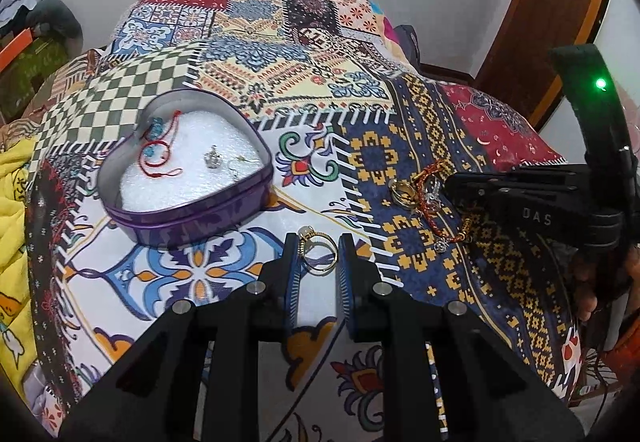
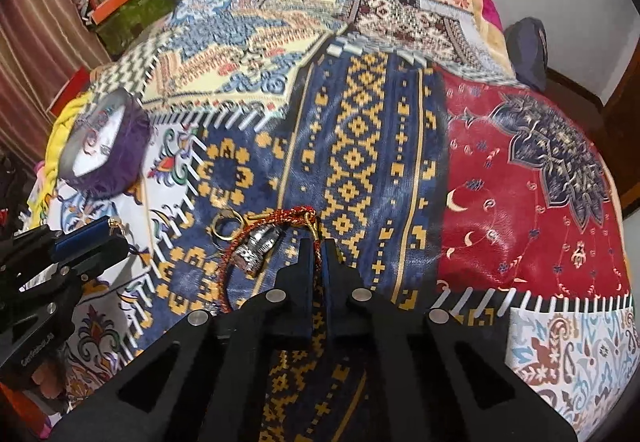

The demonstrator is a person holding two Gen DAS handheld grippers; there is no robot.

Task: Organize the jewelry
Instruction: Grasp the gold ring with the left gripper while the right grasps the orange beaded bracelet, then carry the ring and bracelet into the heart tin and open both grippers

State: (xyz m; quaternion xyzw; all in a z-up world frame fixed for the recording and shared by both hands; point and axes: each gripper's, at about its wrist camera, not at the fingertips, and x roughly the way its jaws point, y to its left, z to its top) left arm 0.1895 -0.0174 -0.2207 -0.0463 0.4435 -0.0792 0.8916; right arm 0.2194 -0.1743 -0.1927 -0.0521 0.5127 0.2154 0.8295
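A gold ring (image 1: 318, 248) is held clamped in the left tongs (image 1: 319, 242) near the heart-shaped tin (image 1: 192, 218) (presumably its destination), while a braided bracelet (image 2: 280, 218) is pinched by the closed right tongs (image 2: 318, 248).

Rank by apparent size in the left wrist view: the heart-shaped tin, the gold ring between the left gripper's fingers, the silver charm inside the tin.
1. heart-shaped tin
2. gold ring, though it sits nearer the camera
3. silver charm
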